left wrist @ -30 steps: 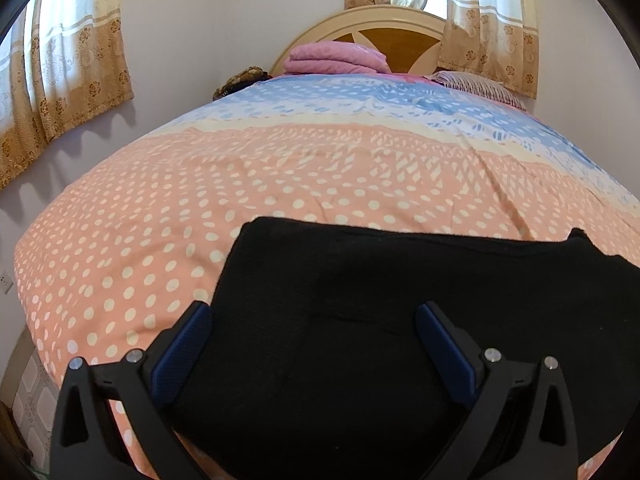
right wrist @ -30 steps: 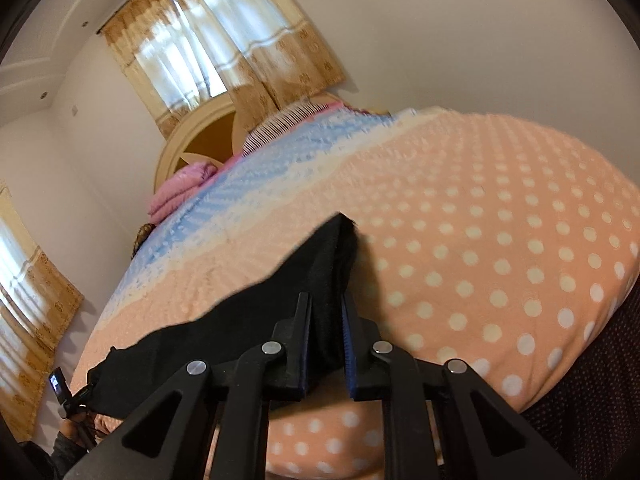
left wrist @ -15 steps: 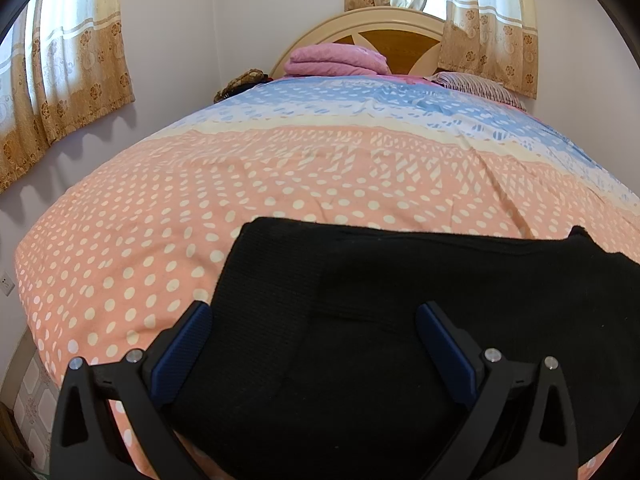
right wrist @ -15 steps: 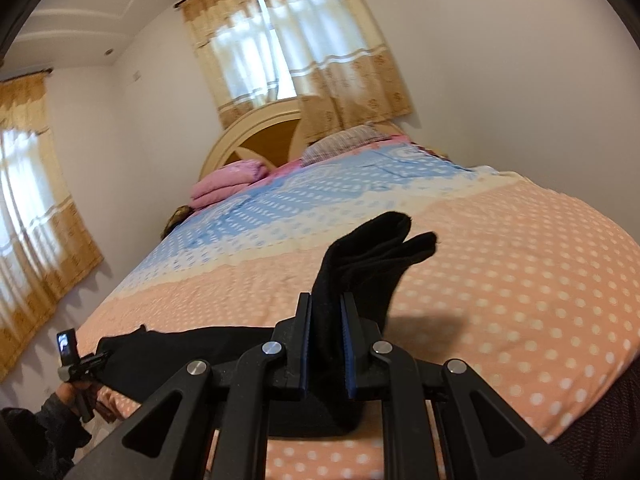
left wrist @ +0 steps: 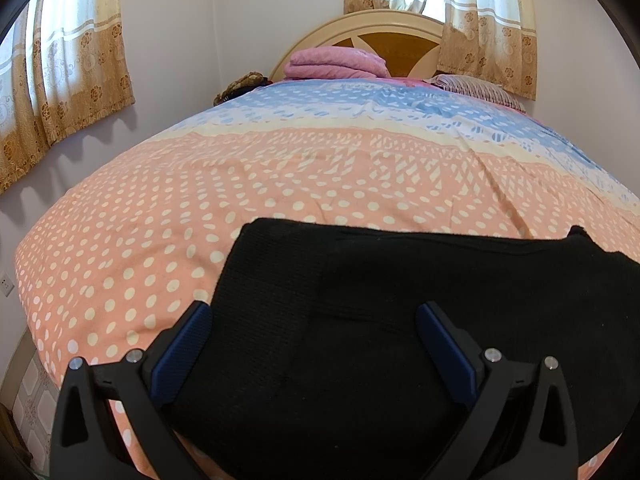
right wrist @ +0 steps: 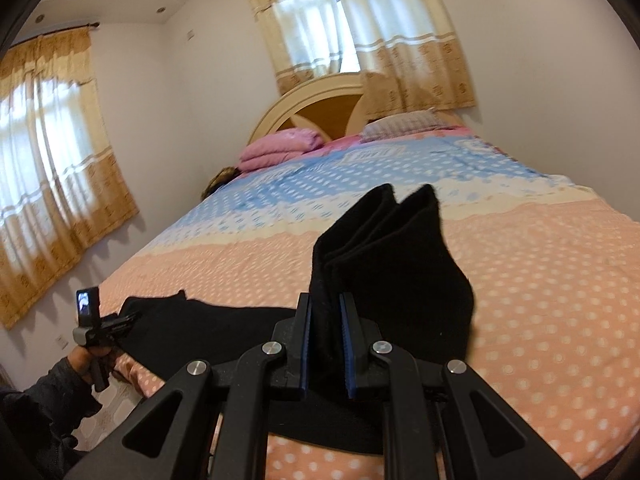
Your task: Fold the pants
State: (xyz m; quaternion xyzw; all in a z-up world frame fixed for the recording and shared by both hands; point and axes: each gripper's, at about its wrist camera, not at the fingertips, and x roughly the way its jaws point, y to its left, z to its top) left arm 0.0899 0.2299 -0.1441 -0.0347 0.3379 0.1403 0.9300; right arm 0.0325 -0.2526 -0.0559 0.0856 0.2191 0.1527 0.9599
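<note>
Polka-dot bed [left wrist: 120, 248], right gripper [right wrist: 326, 340] pinching black pants [right wrist: 392, 272], left gripper [left wrist: 312, 320] wide apart

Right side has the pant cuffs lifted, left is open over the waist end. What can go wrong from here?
1. The right gripper pinches only a narrow strip of the black pants; the two leg ends fan apart above it, so one layer may slip out.
2. The left gripper is open above the waist end, so the fabric is unpinned and may drag across the bedspread and bunch.
</note>
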